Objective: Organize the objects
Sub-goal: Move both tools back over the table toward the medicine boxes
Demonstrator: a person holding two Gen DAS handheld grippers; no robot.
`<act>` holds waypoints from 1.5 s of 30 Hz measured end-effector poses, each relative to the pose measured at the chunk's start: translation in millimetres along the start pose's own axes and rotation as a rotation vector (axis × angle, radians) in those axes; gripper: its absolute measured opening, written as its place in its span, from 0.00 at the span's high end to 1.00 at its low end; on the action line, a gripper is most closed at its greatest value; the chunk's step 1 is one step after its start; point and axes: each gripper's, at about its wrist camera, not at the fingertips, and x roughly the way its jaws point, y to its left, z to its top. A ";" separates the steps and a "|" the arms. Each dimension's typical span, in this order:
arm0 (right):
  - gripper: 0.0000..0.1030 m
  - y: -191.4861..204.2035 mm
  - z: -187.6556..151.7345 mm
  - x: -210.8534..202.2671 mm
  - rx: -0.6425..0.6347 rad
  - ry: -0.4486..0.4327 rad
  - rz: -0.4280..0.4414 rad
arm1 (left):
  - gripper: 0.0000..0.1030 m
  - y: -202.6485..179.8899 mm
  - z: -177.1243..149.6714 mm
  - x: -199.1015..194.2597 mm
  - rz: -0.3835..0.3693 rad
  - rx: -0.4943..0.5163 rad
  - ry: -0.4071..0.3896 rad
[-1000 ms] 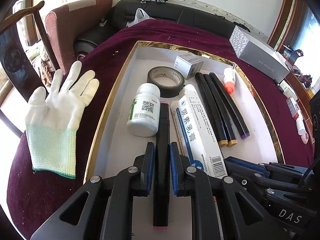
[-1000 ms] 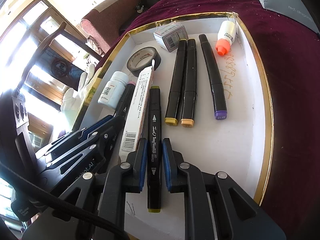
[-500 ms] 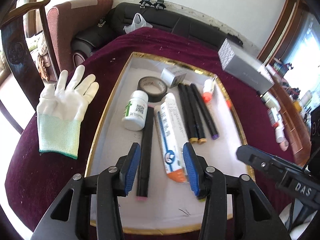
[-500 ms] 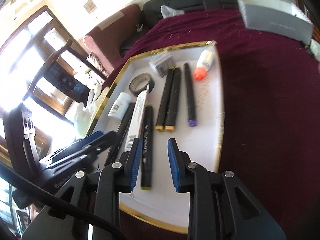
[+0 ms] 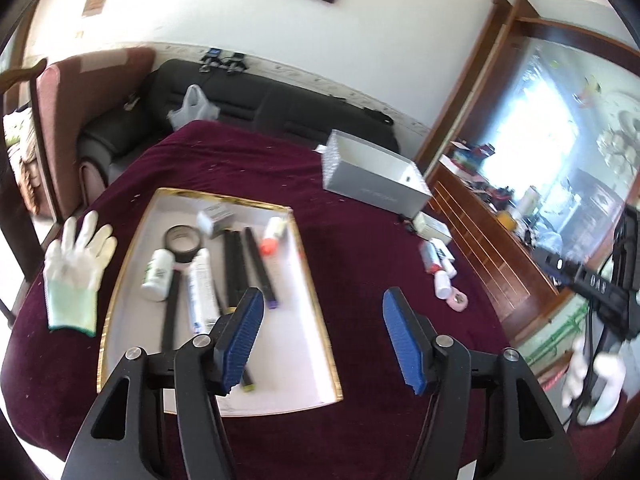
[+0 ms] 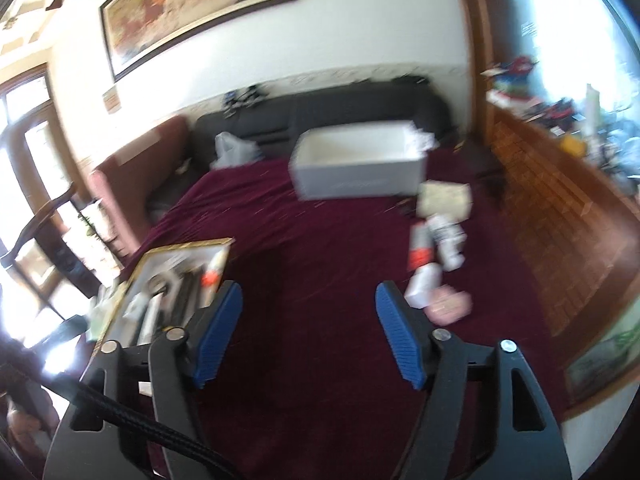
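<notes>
Tray (image 5: 320, 344) items' labels too blurred to read; "DAS" marks right gripper (image 5: 592, 284).

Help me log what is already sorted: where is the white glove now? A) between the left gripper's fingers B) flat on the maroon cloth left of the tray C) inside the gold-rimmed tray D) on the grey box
B: the white glove lies flat on the maroon cloth, outside the gold-rimmed tray, on its left.

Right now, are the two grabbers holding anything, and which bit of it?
Nothing is held. The left gripper and right gripper have just been opening, jaws wide apart with only the maroon cloth behind the gap.
</notes>
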 end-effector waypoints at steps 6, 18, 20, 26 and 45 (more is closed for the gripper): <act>0.21 -72.6 22.4 20.3 0.092 0.031 -0.109 | 0.46 -39.6 -5.8 38.5 -0.041 0.053 0.101; 0.22 -171.5 30.3 173.7 0.263 0.120 -0.154 | 0.46 -76.6 -29.3 103.3 -0.066 0.156 0.226; 0.22 -177.2 41.6 196.6 0.242 0.123 -0.180 | 0.46 -78.8 -30.9 108.6 -0.069 0.166 0.233; 0.23 -217.3 59.5 274.4 0.363 0.190 -0.204 | 0.46 -79.3 -33.0 130.5 -0.060 0.169 0.273; 0.62 -64.9 -26.9 228.2 0.013 0.428 0.171 | 0.46 -68.2 -33.3 149.3 -0.004 0.119 0.301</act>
